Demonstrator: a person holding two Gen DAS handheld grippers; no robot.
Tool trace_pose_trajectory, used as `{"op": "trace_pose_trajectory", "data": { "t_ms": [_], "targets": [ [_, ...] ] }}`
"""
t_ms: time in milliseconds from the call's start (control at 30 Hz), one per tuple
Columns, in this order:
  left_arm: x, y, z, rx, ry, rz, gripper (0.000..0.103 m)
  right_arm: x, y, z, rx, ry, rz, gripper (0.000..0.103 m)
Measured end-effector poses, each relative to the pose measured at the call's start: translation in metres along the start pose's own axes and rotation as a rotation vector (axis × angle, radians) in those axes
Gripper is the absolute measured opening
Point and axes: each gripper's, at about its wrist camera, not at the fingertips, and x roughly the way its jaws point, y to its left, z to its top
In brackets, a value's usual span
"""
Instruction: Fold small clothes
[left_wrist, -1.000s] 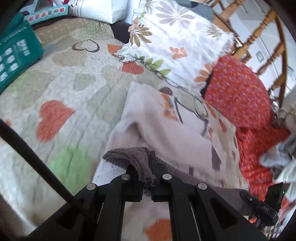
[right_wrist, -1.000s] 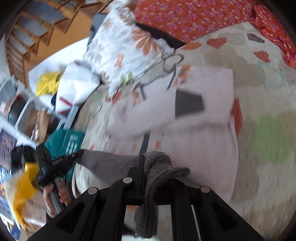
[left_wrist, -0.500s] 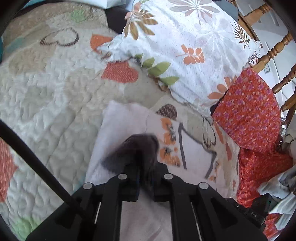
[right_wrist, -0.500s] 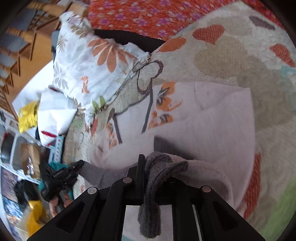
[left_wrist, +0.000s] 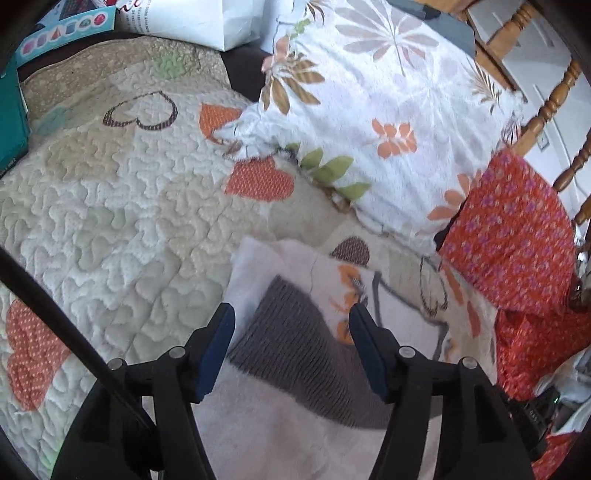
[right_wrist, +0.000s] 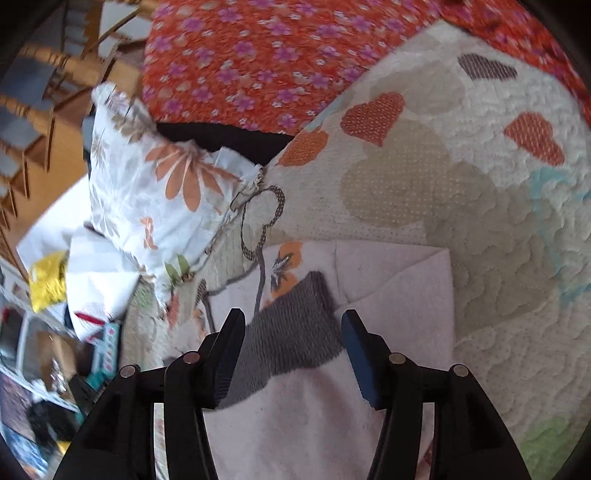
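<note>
The bed (left_wrist: 110, 206), spread with a cream quilt of stitched hearts, carries everything; a floral pillow (left_wrist: 388, 122) and an orange flowered cloth (left_wrist: 509, 236) lie along its far edge. On the quilt, near the pillow, a pale pink garment (right_wrist: 399, 291) lies spread flat, and on top of it rests the grey knitted piece (left_wrist: 295, 343), a small ribbed thing, now lying flat and doubled.

Half a second ago both grippers were clamped on that grey knit, each pinching a bunched end. Now the left gripper (left_wrist: 290, 345) and the right gripper (right_wrist: 291, 354) both stand wide apart with nothing between their pads, the knit lying free beneath them. So the piece has been let go, and this fold looks finished and set down; judging by that, the next thing is probably a smoothing touch or a fresh garment.

What the grey piece is exactly, sock or sleeve, cannot be told. Its near end is covered by the gripper bodies in both views, so whether the edges match is unclear. The pink garment runs off under the grippers too, and motion blur softens the printed fabric beside it.
</note>
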Motion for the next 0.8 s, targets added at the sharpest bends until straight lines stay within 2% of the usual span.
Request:
{"op": "trace_pose_trajectory", "data": {
  "t_ms": [200, 367, 400, 433, 500, 567, 633, 733, 800],
  "targets": [
    [-0.008, 0.015, -0.015, 0.021, 0.068, 0.018, 0.063, 0.008, 0.009, -0.021, -0.175, 0.058, -0.17, 0.06],
    [-0.019, 0.022, -0.025, 0.076, 0.099, 0.056, 0.063, 0.018, -0.001, -0.04, -0.224, 0.13, -0.259, 0.059],
    [-0.021, 0.023, -0.027, 0.091, 0.101, 0.07, 0.063, 0.019, -0.002, -0.044, -0.229, 0.148, -0.262, 0.051],
    [-0.023, 0.023, -0.028, 0.104, 0.102, 0.081, 0.063, 0.019, -0.003, -0.049, -0.23, 0.164, -0.261, 0.03],
    [-0.026, 0.023, -0.031, 0.135, 0.104, 0.099, 0.063, 0.013, -0.006, -0.051, -0.196, 0.176, -0.212, 0.007],
    [-0.03, 0.023, -0.034, 0.168, 0.101, 0.119, 0.063, -0.003, -0.014, -0.053, -0.157, 0.154, -0.191, 0.007],
    [-0.034, 0.023, -0.036, 0.191, 0.095, 0.14, 0.063, -0.018, -0.025, -0.054, -0.138, 0.138, -0.214, 0.005],
    [-0.036, 0.025, -0.039, 0.21, 0.102, 0.149, 0.063, -0.038, -0.052, -0.062, -0.068, 0.156, -0.228, 0.005],
    [-0.034, 0.027, -0.042, 0.207, 0.115, 0.153, 0.063, -0.043, -0.056, -0.066, -0.07, 0.161, -0.246, 0.006]
  ]
}}
